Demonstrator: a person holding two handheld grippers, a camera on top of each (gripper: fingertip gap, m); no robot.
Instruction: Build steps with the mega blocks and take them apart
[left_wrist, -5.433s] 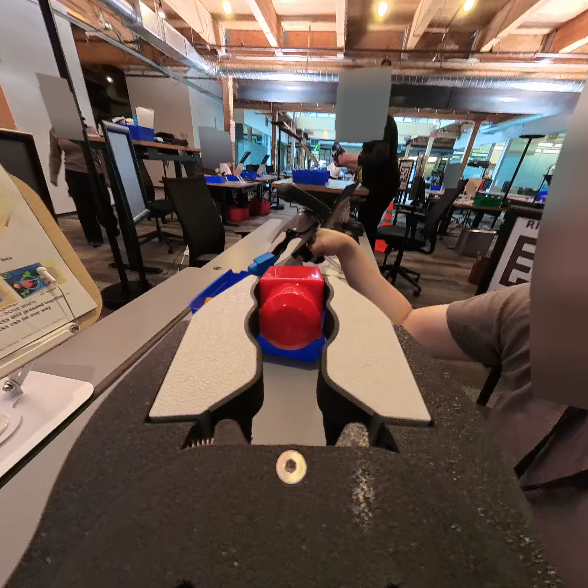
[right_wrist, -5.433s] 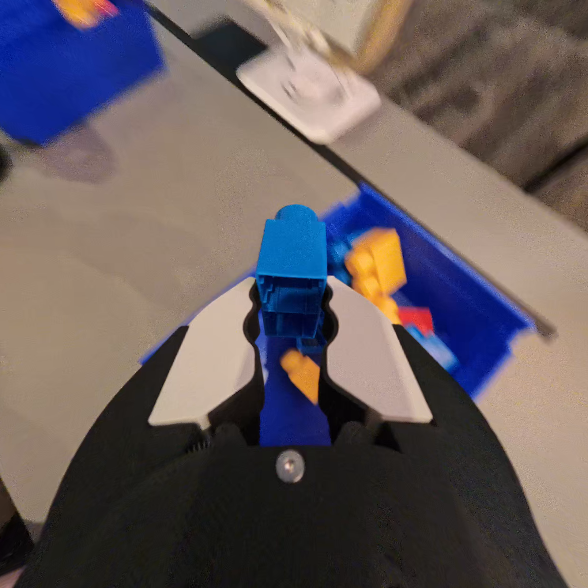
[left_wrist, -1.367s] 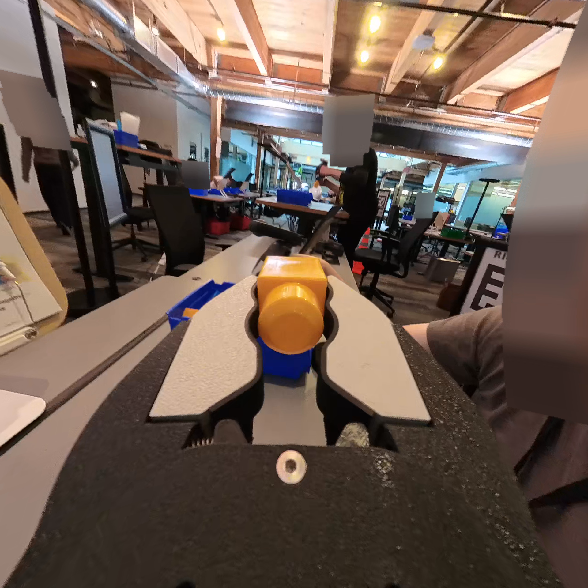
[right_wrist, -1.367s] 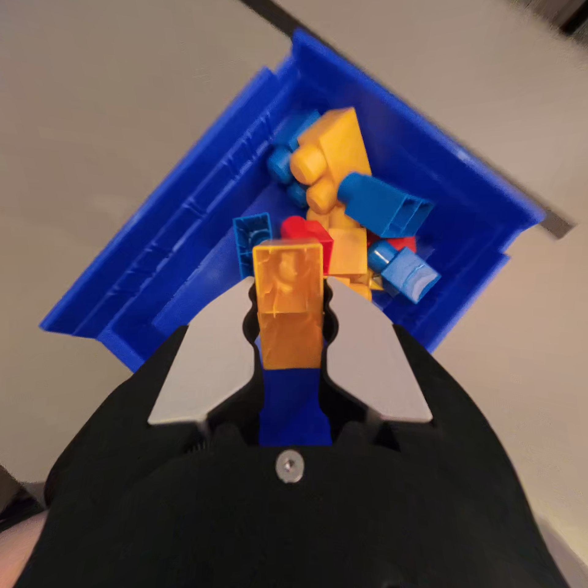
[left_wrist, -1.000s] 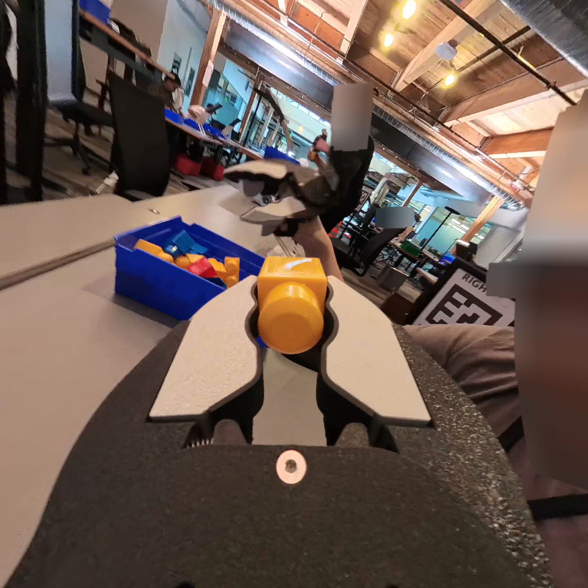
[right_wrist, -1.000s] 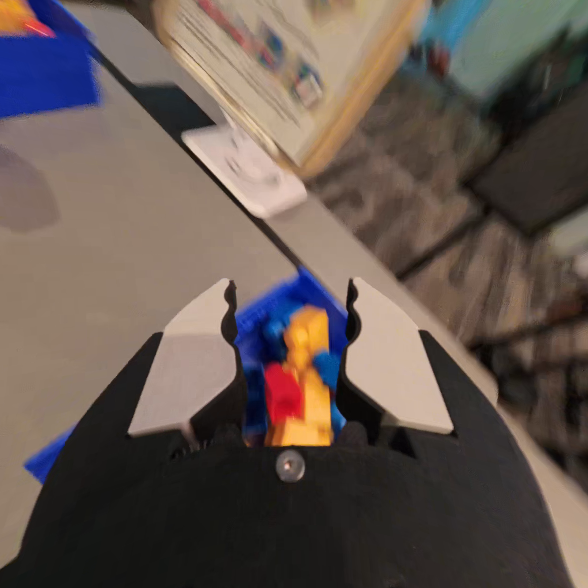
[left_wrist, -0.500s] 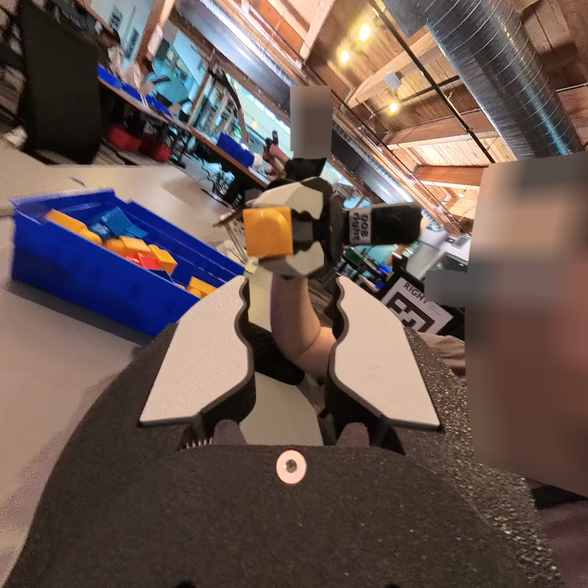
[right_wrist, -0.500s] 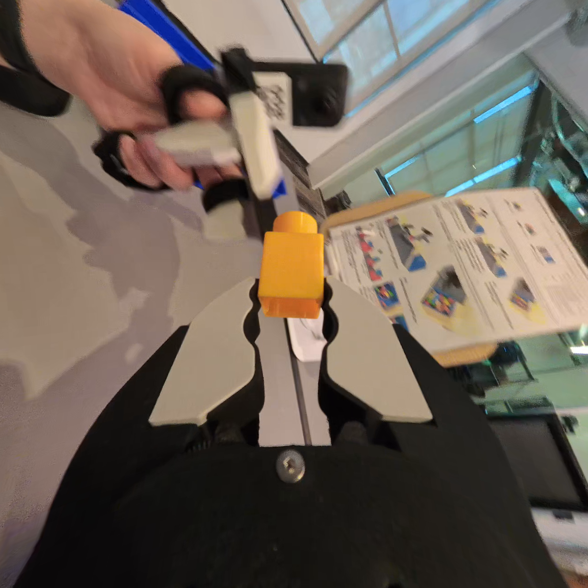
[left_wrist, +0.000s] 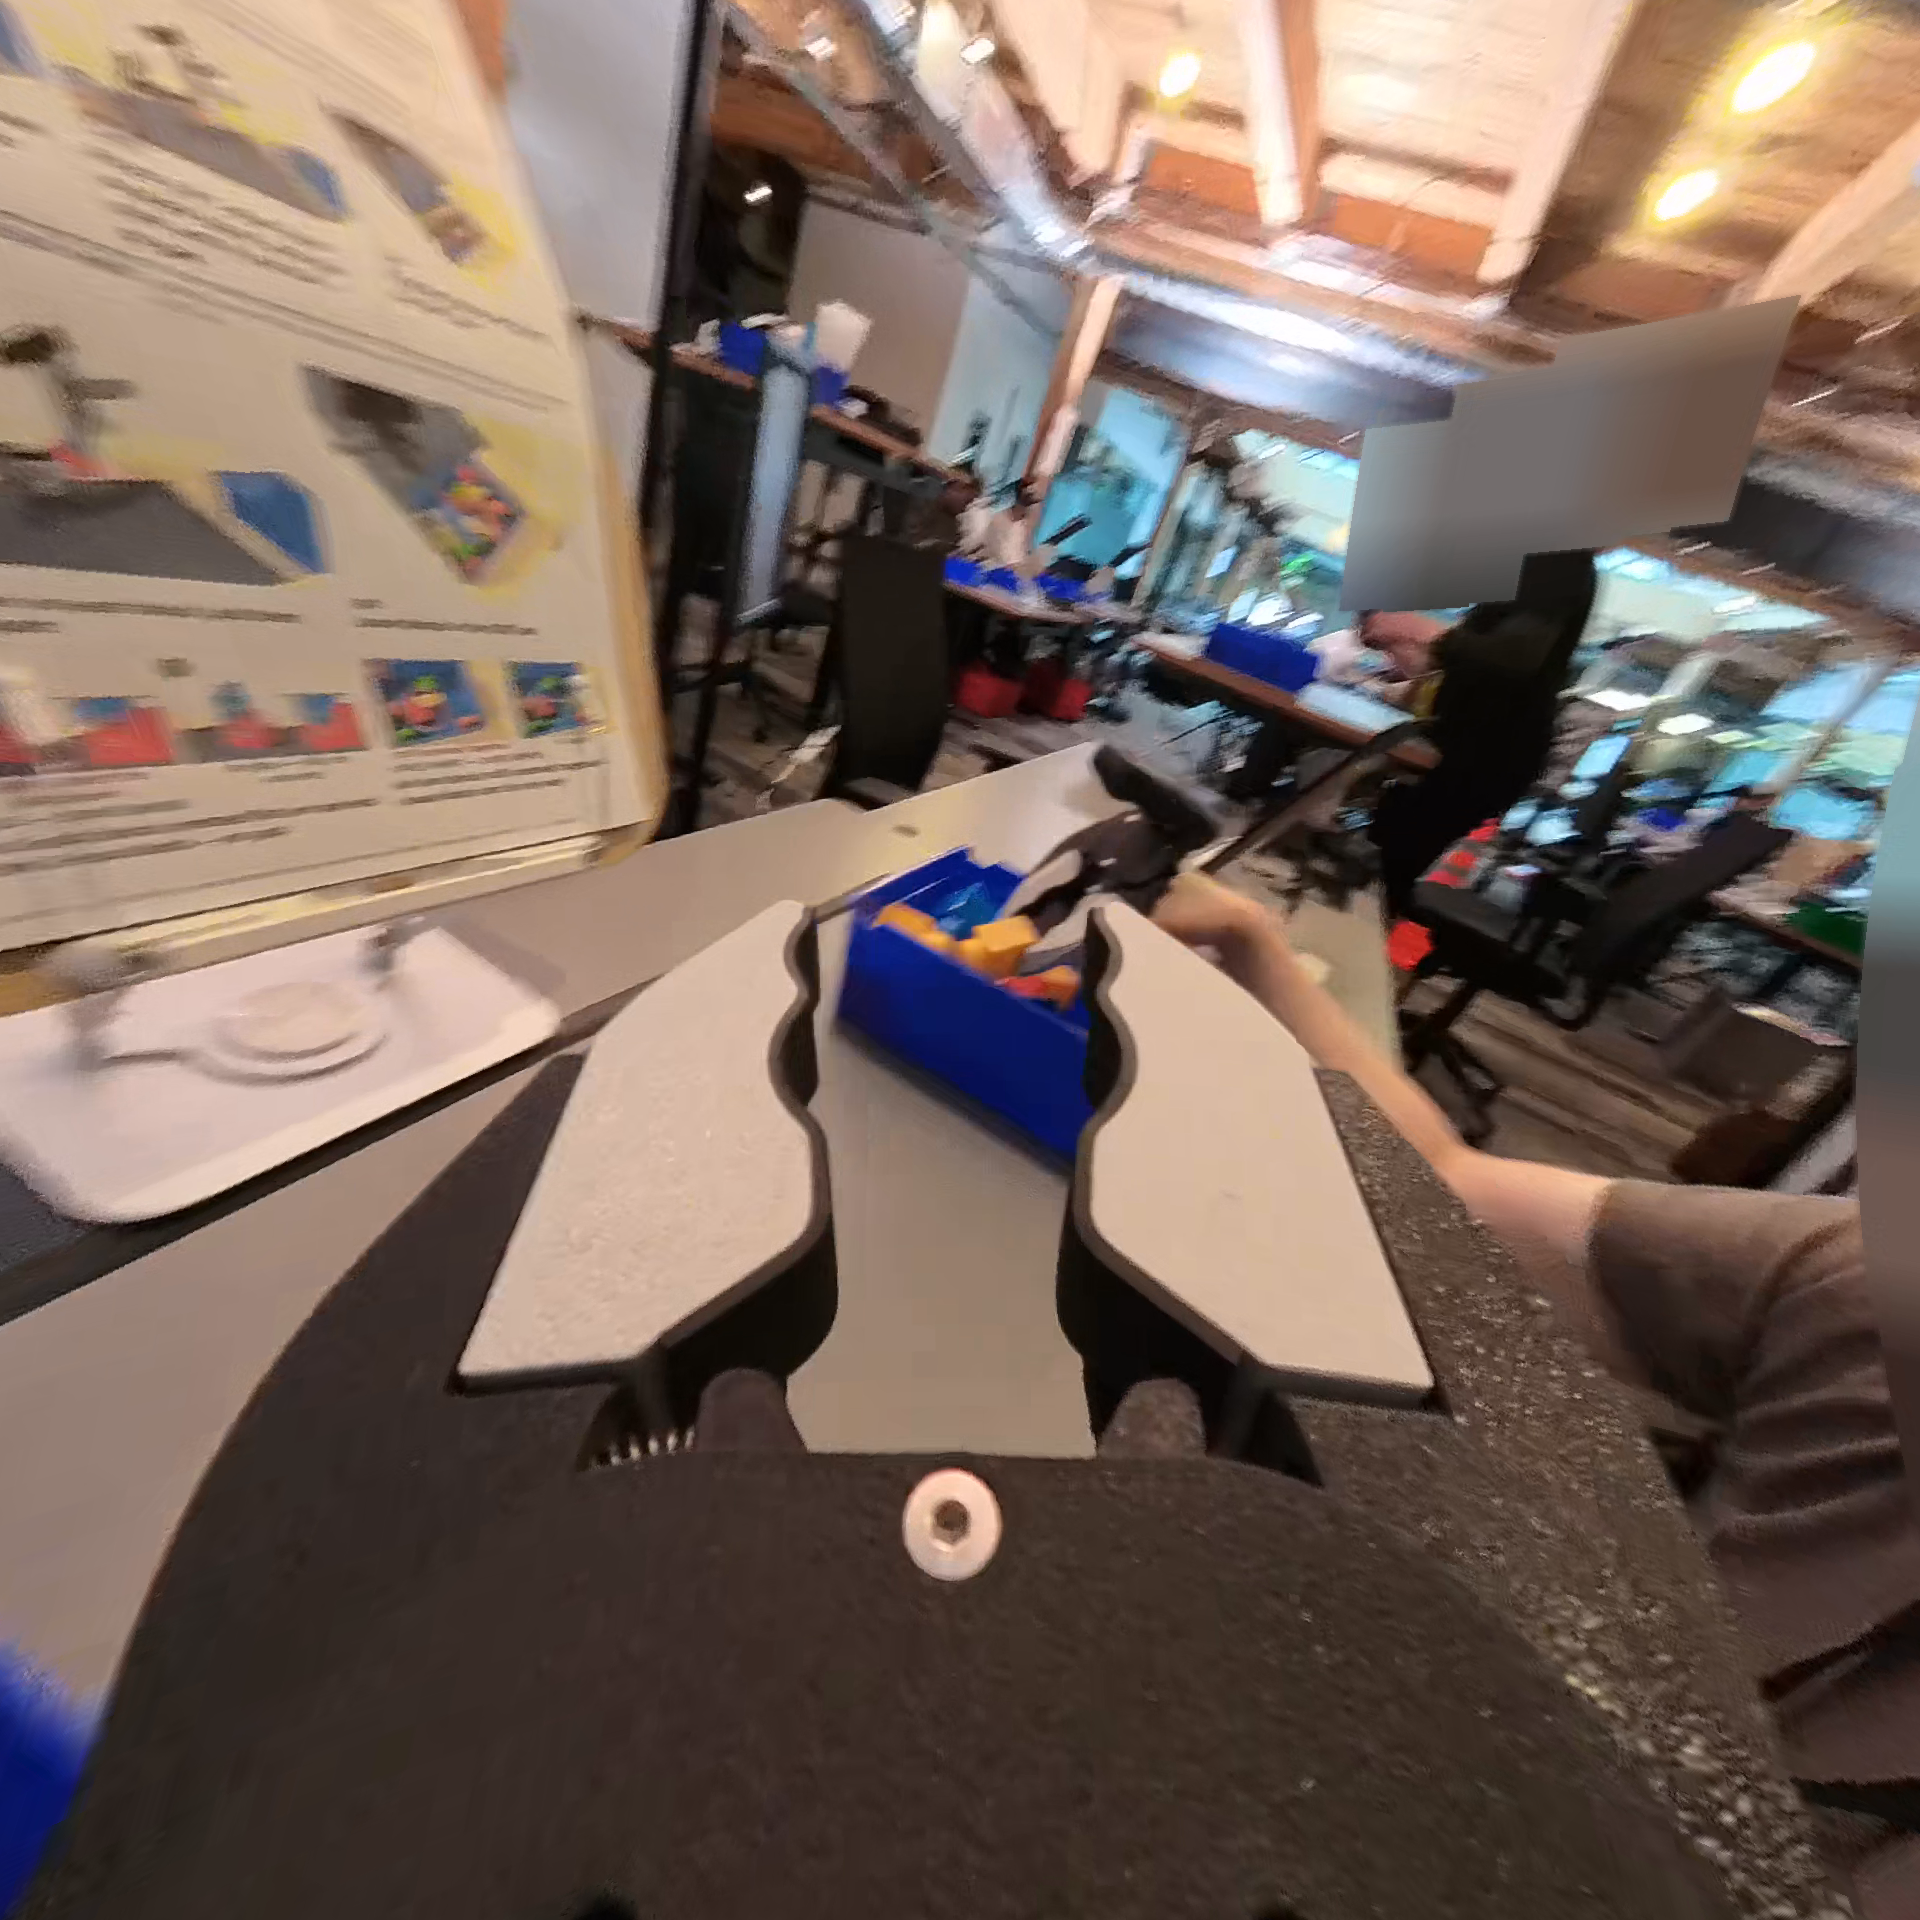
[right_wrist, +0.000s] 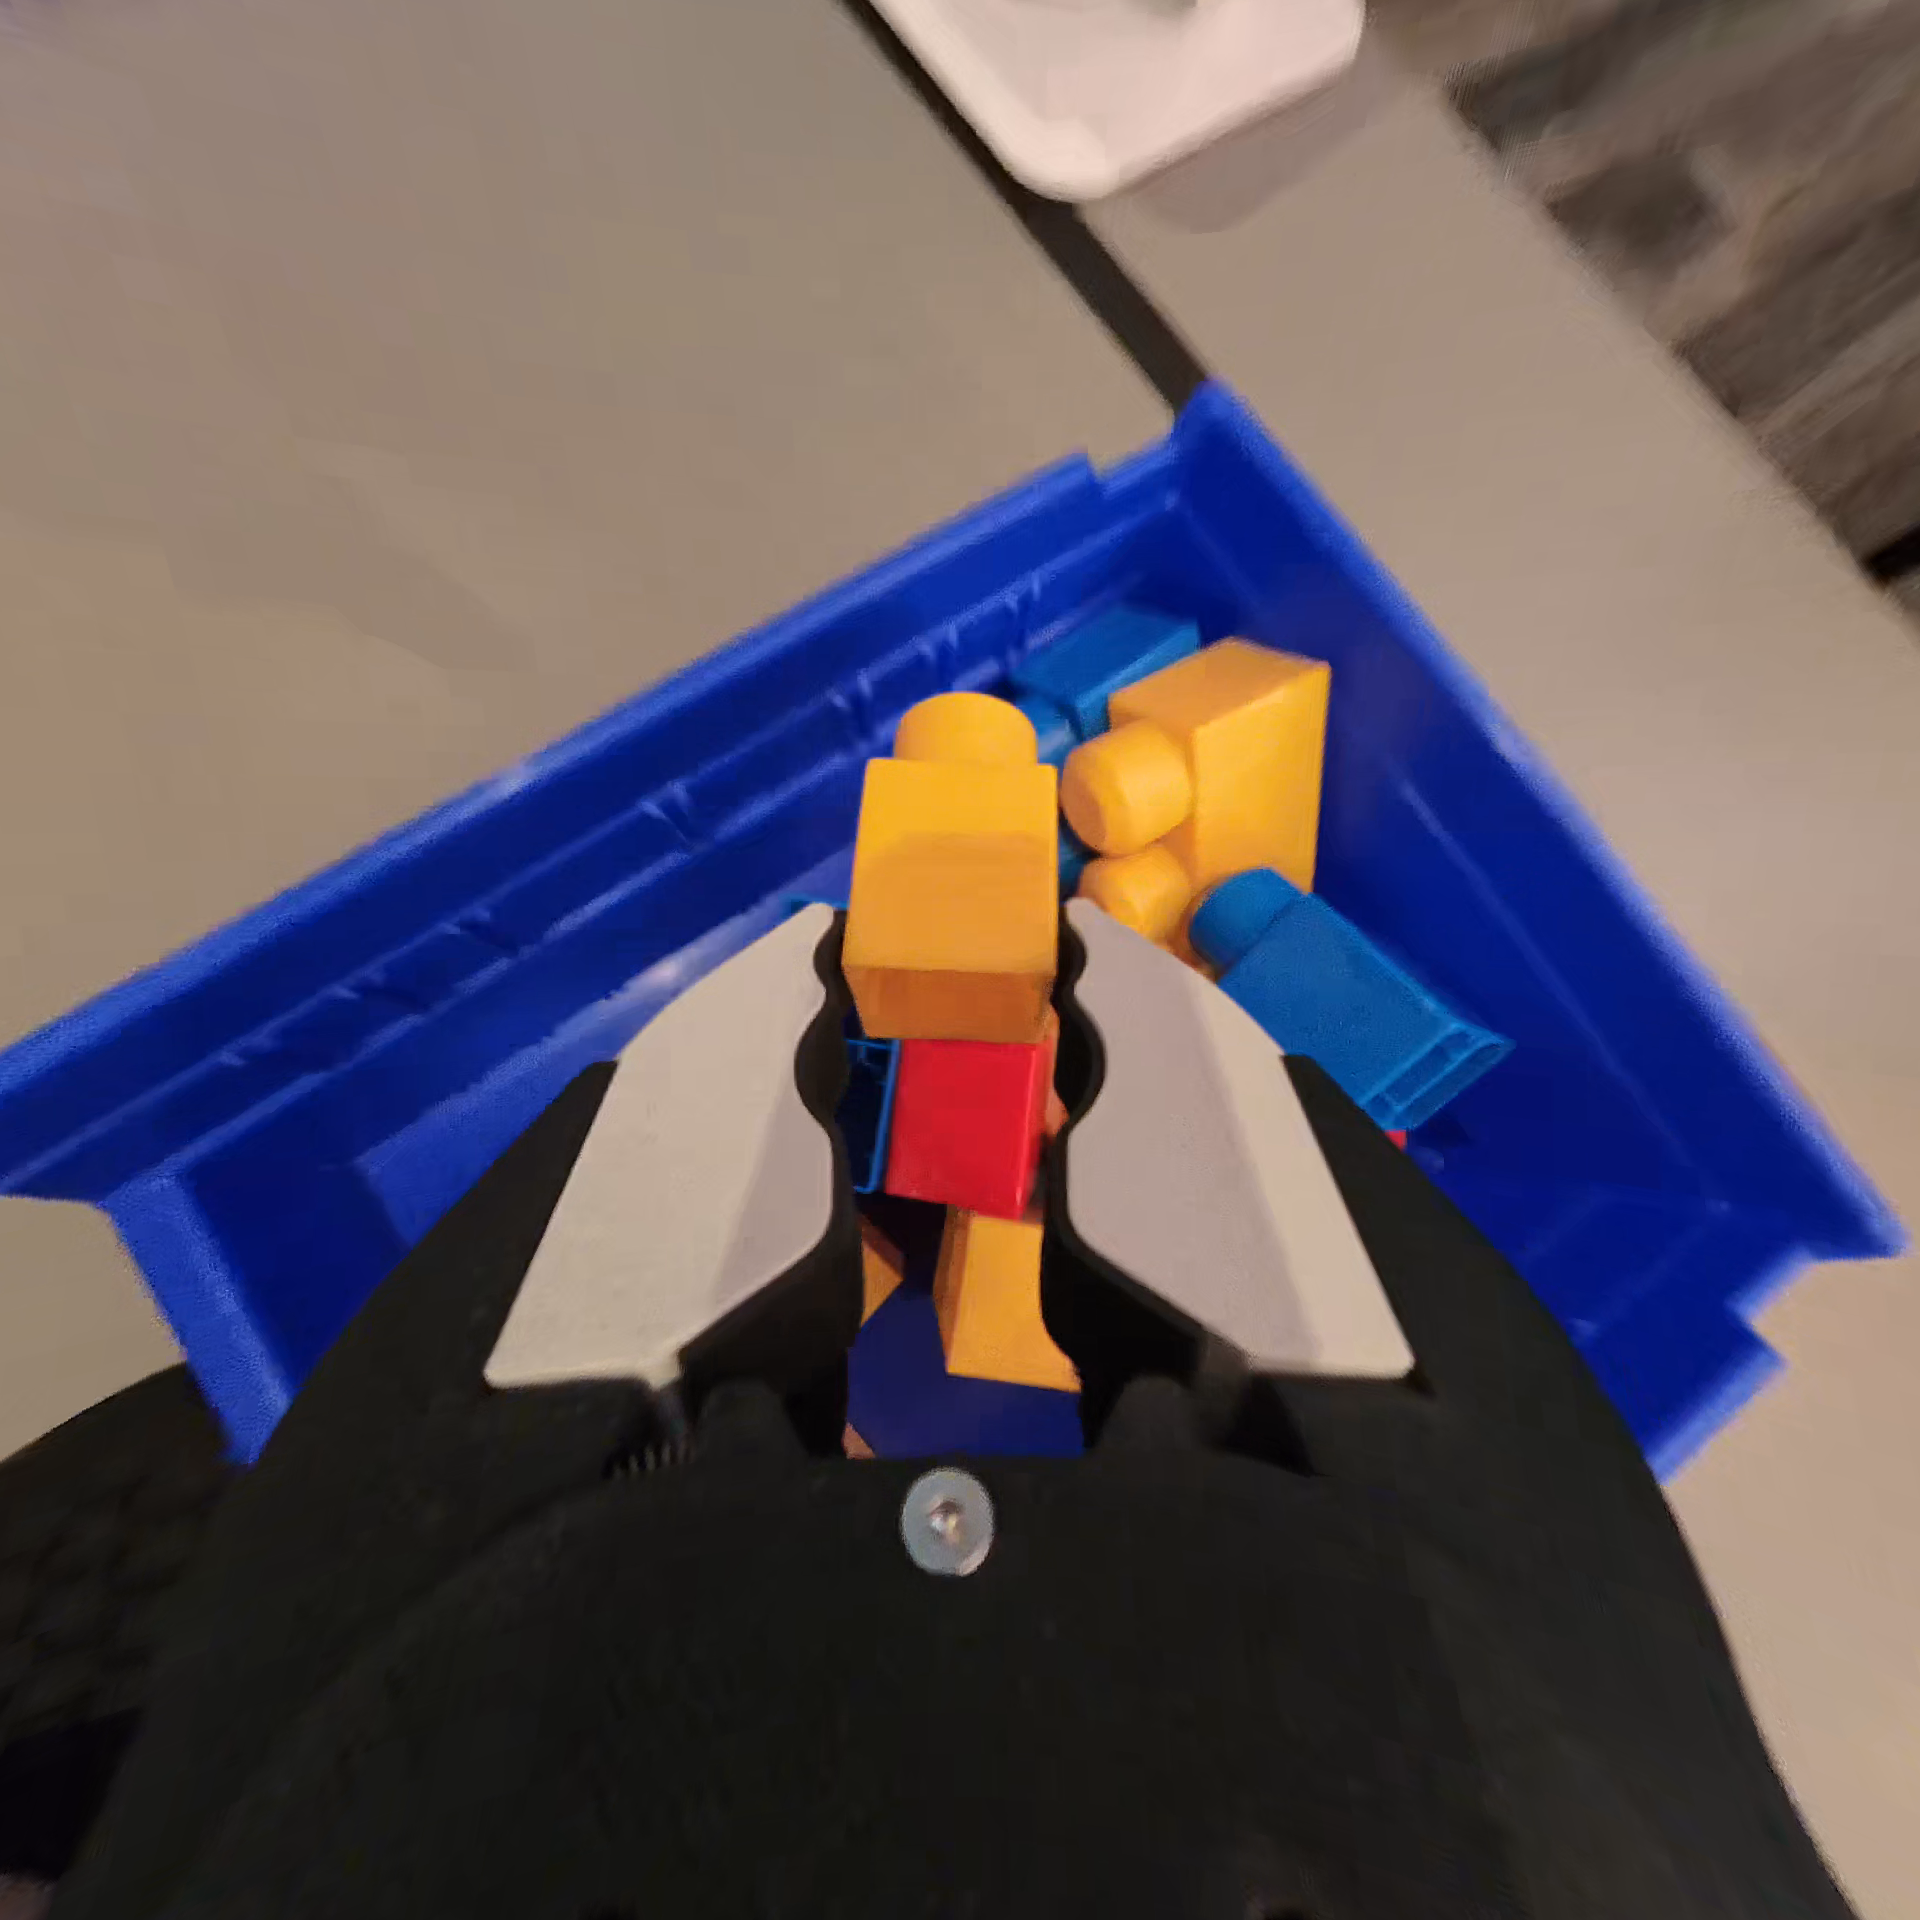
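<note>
My right gripper (right_wrist: 951, 920) is shut on a yellow single-stud block (right_wrist: 956, 852) and holds it just above the blue bin (right_wrist: 623, 748). The bin holds loose blocks: a yellow two-stud block (right_wrist: 1226, 769), a blue block (right_wrist: 1340, 997), a red block (right_wrist: 966, 1122) and others. My left gripper (left_wrist: 945, 977) is open and empty, low over the grey table (left_wrist: 312, 1299), pointing at the bin (left_wrist: 966, 1039). In the left wrist view the right gripper (left_wrist: 1091, 862) hangs over the bin's far side.
An instruction board (left_wrist: 291, 468) on a white base (left_wrist: 260, 1049) stands at the table's left edge; the base also shows in the right wrist view (right_wrist: 1122, 83). The person's forearm (left_wrist: 1351, 1091) reaches in from the right. Desks, chairs and a standing person are beyond the table. My hands' fingertips stand some 45 cm from each other.
The right gripper carried the yellow block from in front of the left gripper to over the bin. The left gripper, open since passing the block over, swung left toward the board and bin.
</note>
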